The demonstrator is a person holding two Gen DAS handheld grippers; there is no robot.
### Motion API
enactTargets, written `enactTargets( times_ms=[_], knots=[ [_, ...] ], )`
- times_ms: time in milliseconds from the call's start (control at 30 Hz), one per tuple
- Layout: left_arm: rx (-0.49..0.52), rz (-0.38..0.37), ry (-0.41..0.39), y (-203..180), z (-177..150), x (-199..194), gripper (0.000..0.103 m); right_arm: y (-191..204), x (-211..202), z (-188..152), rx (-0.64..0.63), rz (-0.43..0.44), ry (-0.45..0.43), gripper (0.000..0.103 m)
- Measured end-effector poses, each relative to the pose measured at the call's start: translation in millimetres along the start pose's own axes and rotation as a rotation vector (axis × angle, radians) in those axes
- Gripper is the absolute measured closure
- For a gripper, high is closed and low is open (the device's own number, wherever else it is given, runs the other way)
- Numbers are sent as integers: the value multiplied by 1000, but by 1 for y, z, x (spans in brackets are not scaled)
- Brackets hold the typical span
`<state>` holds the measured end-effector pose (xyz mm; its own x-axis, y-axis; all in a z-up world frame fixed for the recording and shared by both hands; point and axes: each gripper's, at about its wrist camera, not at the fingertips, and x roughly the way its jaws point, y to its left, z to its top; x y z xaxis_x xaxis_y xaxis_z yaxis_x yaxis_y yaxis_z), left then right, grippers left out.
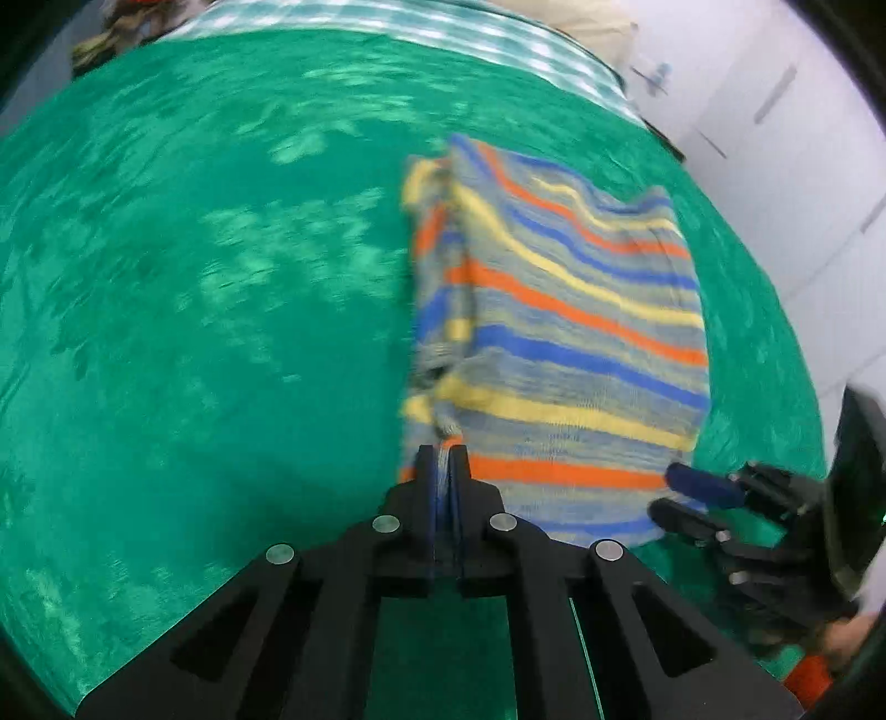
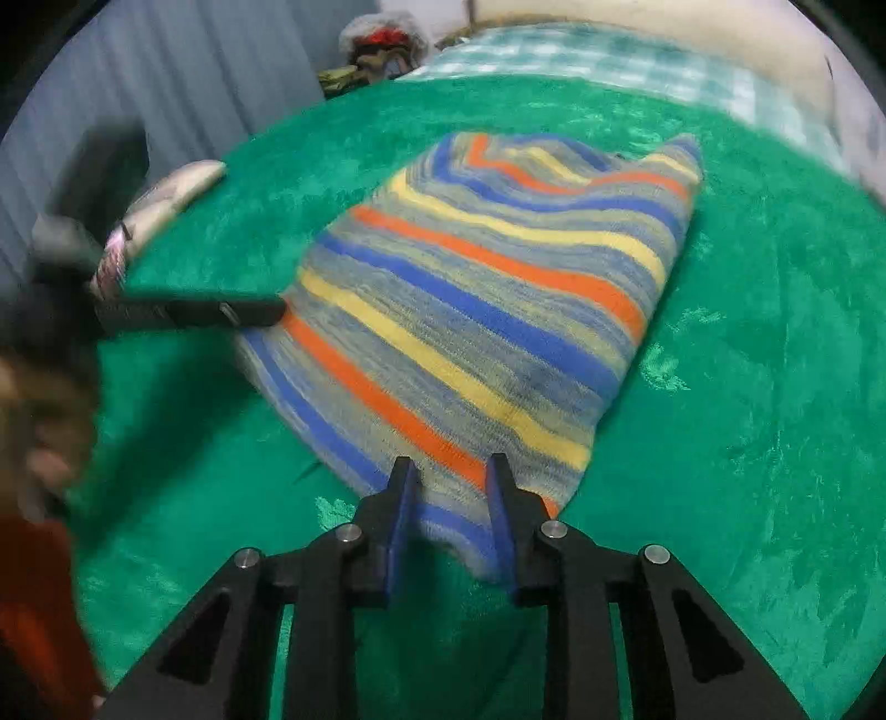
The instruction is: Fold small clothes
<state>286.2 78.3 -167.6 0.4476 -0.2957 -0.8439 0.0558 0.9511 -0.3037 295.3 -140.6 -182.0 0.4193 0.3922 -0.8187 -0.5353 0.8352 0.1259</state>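
Note:
A small knitted garment [image 1: 559,327] with orange, blue, yellow and grey stripes lies on a green plush blanket [image 1: 221,332]. My left gripper [image 1: 442,459] is shut on the garment's near left edge. In the right wrist view the garment [image 2: 487,310] lies folded, and my right gripper [image 2: 451,476] is open with its fingers either side of the near corner. The right gripper also shows at the lower right of the left wrist view [image 1: 681,493]. The left gripper shows at the left of the right wrist view [image 2: 277,310].
A checked cloth [image 2: 581,55] and a pale pillow [image 2: 664,22] lie at the far end of the green blanket [image 2: 747,387]. A heap of clothes [image 2: 376,50] sits at the far left. White cupboards [image 1: 803,138] stand to the right.

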Motion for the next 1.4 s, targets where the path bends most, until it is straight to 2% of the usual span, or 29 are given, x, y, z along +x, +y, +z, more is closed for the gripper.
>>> enactTargets(
  times_ms=[100, 167, 233, 267, 333, 367, 400, 433, 467, 500, 567, 600, 700, 767, 800, 833, 867, 933, 967, 1000, 1033, 1067, 1100, 1133, 1167, 1200, 1233, 1267, 1400],
  knots=[
    [31, 35, -4, 10, 5, -21, 96, -5, -15, 13, 32, 30, -4, 76],
    [55, -1, -36, 8, 13, -35, 89, -18, -37, 24, 57, 39, -65, 76],
    [88, -26, -66, -2, 33, -39, 59, -37, -50, 42, 82, 4, -105, 76],
    [110, -30, -85, -11, 44, -39, 52, -51, -50, 54, 100, -17, -108, 76],
    [151, -32, -87, -27, 69, -21, 30, -74, -40, 79, 125, -50, -108, 76],
    [162, -4, -68, -35, 81, -4, 27, -84, -30, 91, 135, -59, -99, 76],
    [162, 32, -46, -39, 88, 11, 27, -92, -15, 105, 147, -62, -85, 76],
    [159, 49, -26, -39, 92, 23, 35, -95, -5, 112, 151, -50, -71, 76],
    [153, 67, -4, -38, 96, 36, 50, -98, 16, 120, 153, -30, -36, 77],
    [141, 78, 37, -33, 97, 52, 89, -97, 31, 124, 153, -32, -7, 78],
    [104, 77, 39, -21, 96, 58, 90, -98, 61, 124, 149, -59, 52, 78],
    [96, 81, 26, -19, 96, 54, 91, -95, 63, 126, 135, -79, 34, 78],
    [91, 100, -26, -13, 91, 24, 79, -85, 42, 128, 139, -121, -7, 78],
    [104, 91, -56, -12, 82, 4, 64, -72, 10, 120, 118, -129, -63, 78],
    [115, 71, -68, -11, 73, -7, 47, -62, -5, 113, 99, -137, -78, 78],
    [124, 59, -77, -10, 65, -14, 39, -53, -16, 106, 87, -128, -91, 78],
    [135, 55, -81, -12, 58, -17, 37, -41, -29, 92, 78, -92, -99, 78],
    [165, 79, -46, -12, 44, -9, 41, -28, -32, 68, 89, -33, -80, 78],
    [178, 119, -16, -13, 36, -2, 49, -21, -24, 46, 118, 6, -38, 78],
    [185, 176, 23, -10, 26, 6, 63, -16, -14, 31, 132, 17, 11, 78],
    [183, 221, 48, -5, 17, 11, 72, -12, -4, 12, 137, 2, 68, 78],
    [176, 258, 51, 0, 9, 7, 75, -4, -11, -5, 132, -39, 40, 78],
    [164, 277, 35, 4, 0, -3, 71, 2, -23, -13, 131, -68, 11, 77],
    [155, 281, 28, 6, -5, -11, 54, 6, -31, -17, 138, -85, 12, 70],
    [139, 280, 12, 8, -11, -24, 43, 9, -42, -21, 161, -102, 13, 53],
    [129, 279, -13, 7, -16, -36, 30, 11, -53, -24, 188, -105, -8, 45],
    [128, 277, -33, 6, -19, -42, 26, 14, -67, -28, 211, -110, -46, 33],
    [133, 274, -51, 4, -22, -52, 26, 16, -76, -30, 217, -124, -67, 27],
    [145, 291, -101, -10, -27, -81, 21, 27, -100, -35, 220, -159, -94, 26]
  ],
)
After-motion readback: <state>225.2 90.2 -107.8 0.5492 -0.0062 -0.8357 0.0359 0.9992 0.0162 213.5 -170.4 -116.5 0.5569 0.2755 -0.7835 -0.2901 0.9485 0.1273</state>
